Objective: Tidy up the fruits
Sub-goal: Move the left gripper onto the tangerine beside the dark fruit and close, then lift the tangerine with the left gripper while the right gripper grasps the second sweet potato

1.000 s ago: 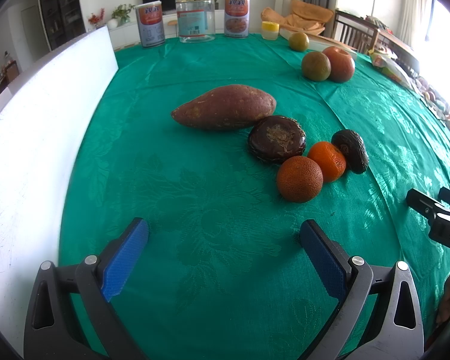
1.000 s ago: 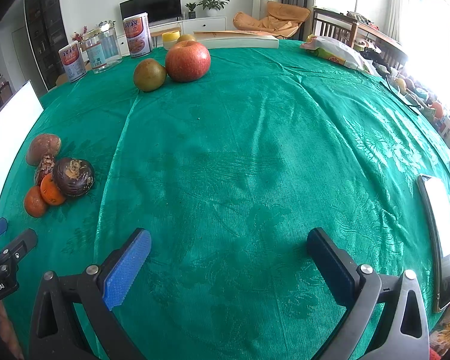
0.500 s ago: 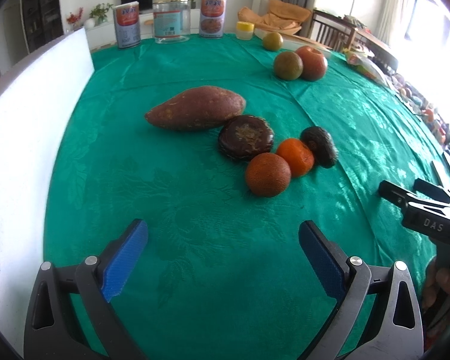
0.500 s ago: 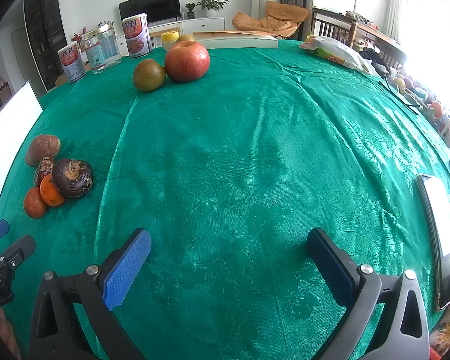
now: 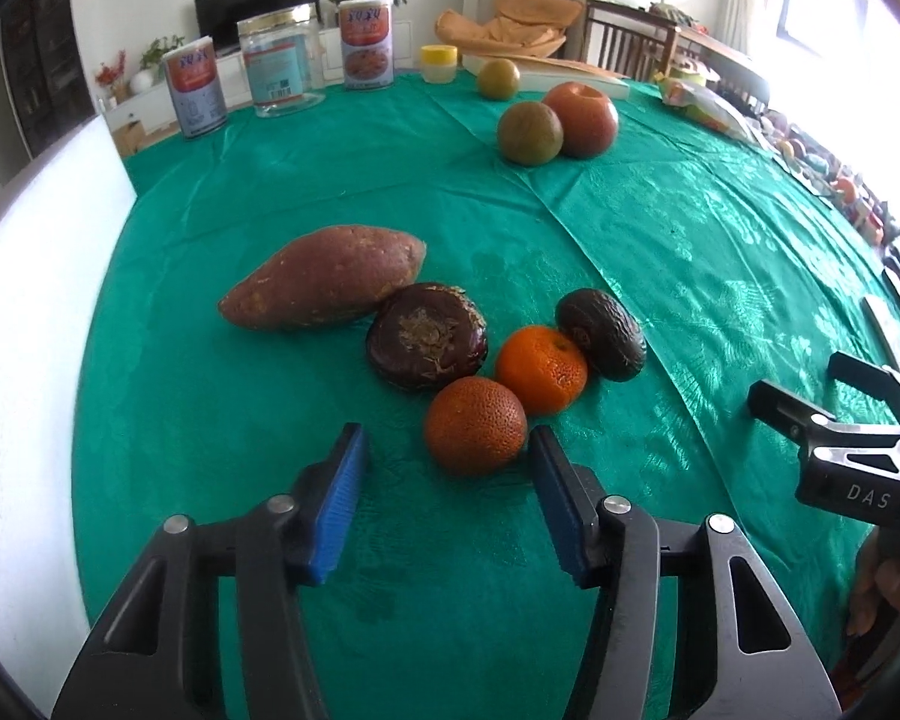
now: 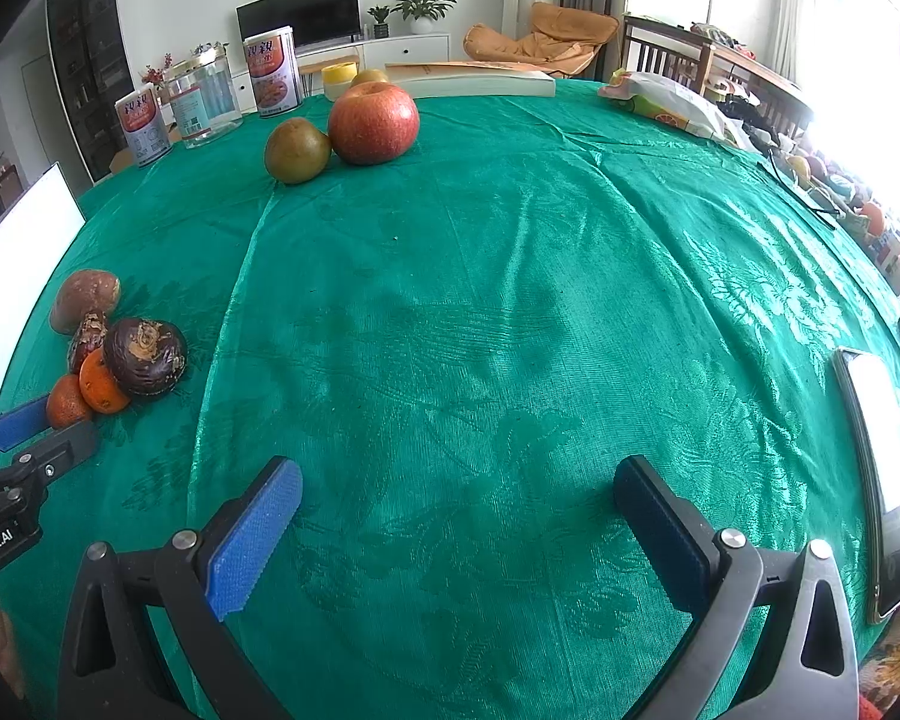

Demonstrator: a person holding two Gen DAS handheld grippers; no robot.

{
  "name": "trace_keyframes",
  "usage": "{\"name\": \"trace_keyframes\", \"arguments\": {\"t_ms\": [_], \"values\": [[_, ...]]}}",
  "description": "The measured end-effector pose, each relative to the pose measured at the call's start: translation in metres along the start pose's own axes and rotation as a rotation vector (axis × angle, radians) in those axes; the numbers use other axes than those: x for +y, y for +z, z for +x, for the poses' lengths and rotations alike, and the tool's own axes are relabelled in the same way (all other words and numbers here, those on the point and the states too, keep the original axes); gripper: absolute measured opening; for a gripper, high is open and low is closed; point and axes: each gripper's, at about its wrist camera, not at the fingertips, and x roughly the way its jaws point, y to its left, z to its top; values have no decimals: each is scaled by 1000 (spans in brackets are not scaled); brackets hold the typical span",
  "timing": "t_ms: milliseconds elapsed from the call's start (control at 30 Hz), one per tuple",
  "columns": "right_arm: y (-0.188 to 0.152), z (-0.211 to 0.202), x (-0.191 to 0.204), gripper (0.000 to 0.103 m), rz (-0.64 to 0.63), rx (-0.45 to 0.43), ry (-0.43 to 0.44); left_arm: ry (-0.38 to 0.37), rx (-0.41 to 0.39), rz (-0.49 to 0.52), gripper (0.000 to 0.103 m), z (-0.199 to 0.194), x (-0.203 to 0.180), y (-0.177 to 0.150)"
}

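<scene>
On the green tablecloth lie a sweet potato [image 5: 324, 276], a dark brown round fruit [image 5: 426, 336], two oranges, the near one [image 5: 474, 425] and the far one [image 5: 541, 369], and a dark avocado [image 5: 600, 335]. My left gripper [image 5: 447, 468] is open, its blue pads just short of the near orange on either side. A red apple [image 6: 373, 123] and a green-brown fruit [image 6: 297, 150] stand far back. My right gripper [image 6: 459, 516] is open and empty over bare cloth, well right of the fruit cluster [image 6: 120, 360].
Two cans [image 5: 366, 42] and a glass jar [image 5: 279, 69] stand at the table's far edge, with a yellow-lidded pot [image 5: 438, 63] and a book [image 6: 474, 81]. A white board [image 5: 24, 312] runs along the left. A phone [image 6: 879, 480] lies at the right.
My left gripper has moved forward to the near orange and its jaws have narrowed. The right gripper has stayed still.
</scene>
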Motion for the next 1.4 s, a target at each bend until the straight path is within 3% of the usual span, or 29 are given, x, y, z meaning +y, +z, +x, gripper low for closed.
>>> {"name": "trace_keyframes", "arguments": {"t_ms": [100, 133, 167, 433, 600, 733, 933, 1100, 1233, 1300, 1400], "values": [[0, 0, 0, 103, 0, 0, 1, -46, -34, -19, 55, -5, 1, 3], [0, 0, 0, 103, 0, 0, 1, -54, -46, -12, 39, -7, 1, 3], [0, 0, 0, 103, 0, 0, 1, -59, -45, -2, 30, -7, -1, 4], [0, 0, 0, 103, 0, 0, 1, -95, -5, -38, 29, -43, 11, -22], [0, 0, 0, 103, -1, 0, 1, -55, 10, 7, 30, -46, 8, -41], [-1, -2, -1, 103, -3, -2, 9, -39, 2, 1, 44, -42, 10, -46], [6, -14, -2, 103, 20, -31, 139, -48, -13, 10, 45, -40, 10, -49], [73, -32, 75, 103, -337, -25, 284, -59, -18, -1, 45, -40, 14, -51], [113, -19, 167, 103, -611, 77, 409, -71, -9, -22, 47, -42, 19, -51], [114, 1, 209, 100, -722, 156, 395, -70, -9, -35, 51, -43, 21, -52], [101, 37, 256, 76, -893, 263, 301, -80, -9, -62, 54, -45, 27, -54]]}}
